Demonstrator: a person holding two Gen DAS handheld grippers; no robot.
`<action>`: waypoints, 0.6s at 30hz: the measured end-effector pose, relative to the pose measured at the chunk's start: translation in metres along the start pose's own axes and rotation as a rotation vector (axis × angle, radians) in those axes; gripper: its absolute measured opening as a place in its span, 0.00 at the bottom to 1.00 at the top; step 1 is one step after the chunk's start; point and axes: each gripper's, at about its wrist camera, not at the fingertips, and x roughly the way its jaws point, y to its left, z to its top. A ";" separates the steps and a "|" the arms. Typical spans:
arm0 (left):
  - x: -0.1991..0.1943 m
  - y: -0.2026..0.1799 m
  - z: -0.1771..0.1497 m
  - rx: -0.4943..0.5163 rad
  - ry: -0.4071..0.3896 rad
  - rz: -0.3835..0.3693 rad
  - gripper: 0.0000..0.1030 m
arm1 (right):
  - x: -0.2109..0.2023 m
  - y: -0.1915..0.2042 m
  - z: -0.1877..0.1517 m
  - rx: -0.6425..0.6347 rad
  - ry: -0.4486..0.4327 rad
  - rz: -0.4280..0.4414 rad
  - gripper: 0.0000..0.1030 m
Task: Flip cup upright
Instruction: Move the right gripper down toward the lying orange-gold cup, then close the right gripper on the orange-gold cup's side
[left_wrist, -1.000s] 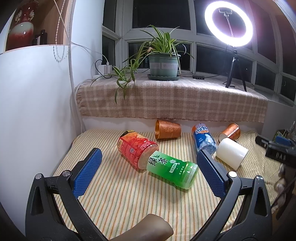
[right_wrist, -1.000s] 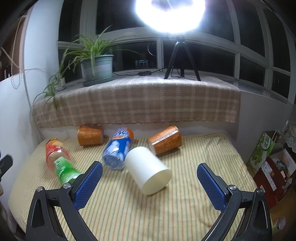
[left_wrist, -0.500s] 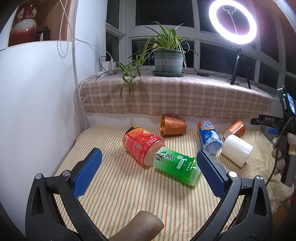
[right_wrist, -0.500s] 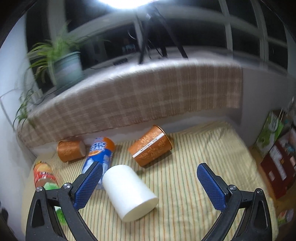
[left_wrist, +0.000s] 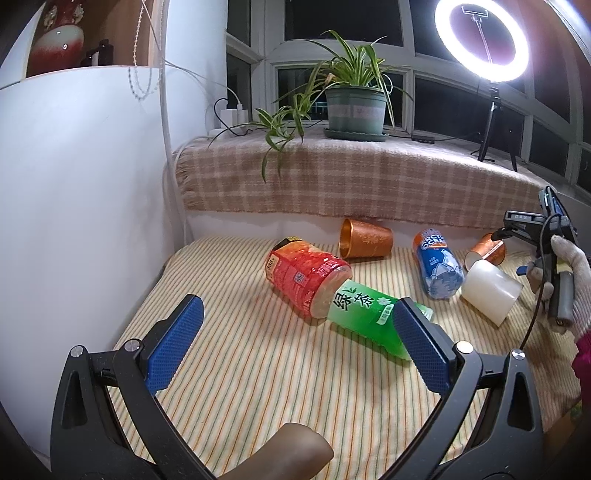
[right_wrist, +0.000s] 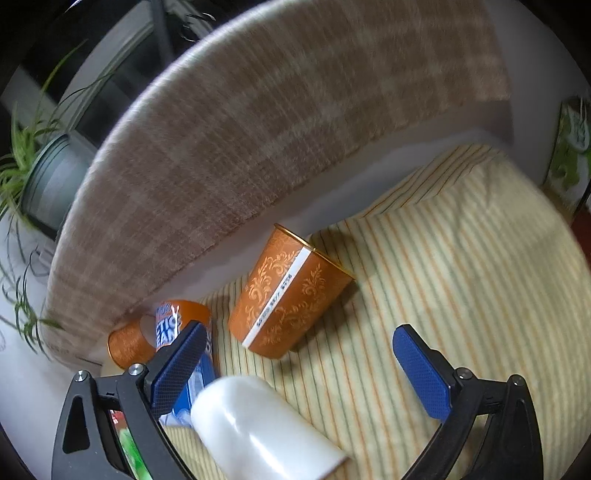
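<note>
Several cups lie on their sides on the striped cloth. An orange patterned cup (right_wrist: 291, 295) lies just ahead of my right gripper (right_wrist: 301, 363), which is open and empty above it; it also shows in the left wrist view (left_wrist: 485, 249). A white cup (right_wrist: 258, 428) lies below and left of that gripper, also seen from the left (left_wrist: 489, 291). A second orange cup (left_wrist: 365, 238) lies by the back wall. My left gripper (left_wrist: 295, 339) is open and empty, over the near cloth.
A red bottle (left_wrist: 306, 277), a green tea bottle (left_wrist: 369, 314) and a blue bottle (left_wrist: 437, 266) lie on the cloth. A checked ledge (left_wrist: 351, 177) holds a potted plant (left_wrist: 354, 107) and a ring light (left_wrist: 482, 37). A white wall (left_wrist: 81, 184) stands at left.
My right gripper has moved forward and down towards the orange patterned cup and rolled to one side. My left gripper has shifted slightly left and stays open.
</note>
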 end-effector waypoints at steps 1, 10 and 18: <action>0.000 0.001 0.000 0.000 0.000 0.004 1.00 | 0.004 -0.001 0.002 0.015 0.011 0.012 0.96; -0.001 0.007 0.000 -0.004 0.006 0.024 1.00 | 0.032 -0.007 0.019 0.110 0.100 0.069 0.84; -0.001 0.007 0.002 0.005 0.006 0.019 1.00 | 0.046 -0.016 0.032 0.148 0.136 0.100 0.77</action>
